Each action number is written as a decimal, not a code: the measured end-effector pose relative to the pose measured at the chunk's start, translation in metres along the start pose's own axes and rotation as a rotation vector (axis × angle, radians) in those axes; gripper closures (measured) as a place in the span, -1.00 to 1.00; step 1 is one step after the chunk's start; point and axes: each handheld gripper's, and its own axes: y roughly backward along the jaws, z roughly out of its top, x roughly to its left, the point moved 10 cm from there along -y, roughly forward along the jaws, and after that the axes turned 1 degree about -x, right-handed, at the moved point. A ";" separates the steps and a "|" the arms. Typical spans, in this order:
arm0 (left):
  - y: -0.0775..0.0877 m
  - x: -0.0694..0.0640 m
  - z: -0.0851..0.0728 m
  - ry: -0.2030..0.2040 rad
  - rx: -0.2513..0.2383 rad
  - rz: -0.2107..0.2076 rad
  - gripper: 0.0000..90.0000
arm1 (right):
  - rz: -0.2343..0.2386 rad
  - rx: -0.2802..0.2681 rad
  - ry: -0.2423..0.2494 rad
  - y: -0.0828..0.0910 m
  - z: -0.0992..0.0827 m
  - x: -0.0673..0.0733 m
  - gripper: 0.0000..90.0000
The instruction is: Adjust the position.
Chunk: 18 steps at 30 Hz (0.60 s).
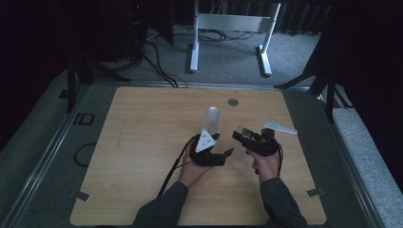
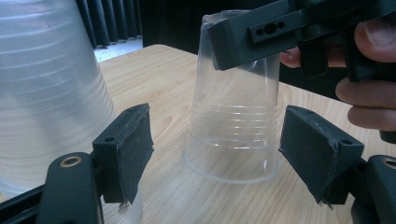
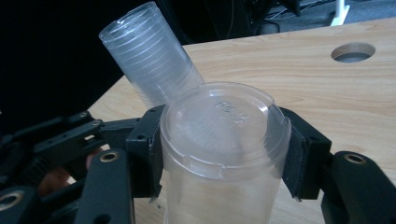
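Note:
A single clear plastic cup (image 2: 233, 135) stands upside down on the wooden table (image 1: 142, 142). My right gripper (image 3: 224, 154) is shut on its upturned base (image 3: 224, 121), with one finger (image 2: 252, 37) pressing the top of the wall. My left gripper (image 2: 215, 149) is open, its pads (image 2: 128, 149) on either side of the cup's lower wall and clear of it. A tall stack of clear cups (image 1: 212, 119), also upside down, stands just beyond the left gripper (image 1: 224, 145) and fills the left of its view as the stack (image 2: 46, 93). The right gripper (image 1: 243, 136) sits to the right of it.
A round hole (image 1: 233, 101) lies in the table behind the stack. Bare wood spreads to the left and front. A white desk frame (image 1: 233, 23) and floor cables (image 1: 157, 61) lie beyond the far edge. A black cable (image 1: 171, 173) trails from the left gripper.

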 end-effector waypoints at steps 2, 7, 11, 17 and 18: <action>-0.001 0.000 0.000 0.000 -0.001 -0.002 -0.46 | 0.008 -0.007 -0.019 0.000 0.000 0.000 -0.09; -0.004 0.000 -0.001 0.001 0.004 0.002 -0.46 | 0.030 -0.019 -0.067 0.000 -0.001 0.000 -0.09; -0.005 -0.001 -0.002 0.001 0.005 0.000 -0.46 | 0.033 -0.026 -0.087 -0.001 -0.001 -0.001 -0.09; -0.009 -0.003 -0.005 0.005 0.017 -0.006 -0.49 | 0.067 -0.035 -0.141 -0.001 -0.003 0.001 -0.09; -0.010 -0.004 -0.005 0.005 0.018 -0.007 -0.49 | 0.070 -0.035 -0.145 -0.001 -0.003 0.001 -0.09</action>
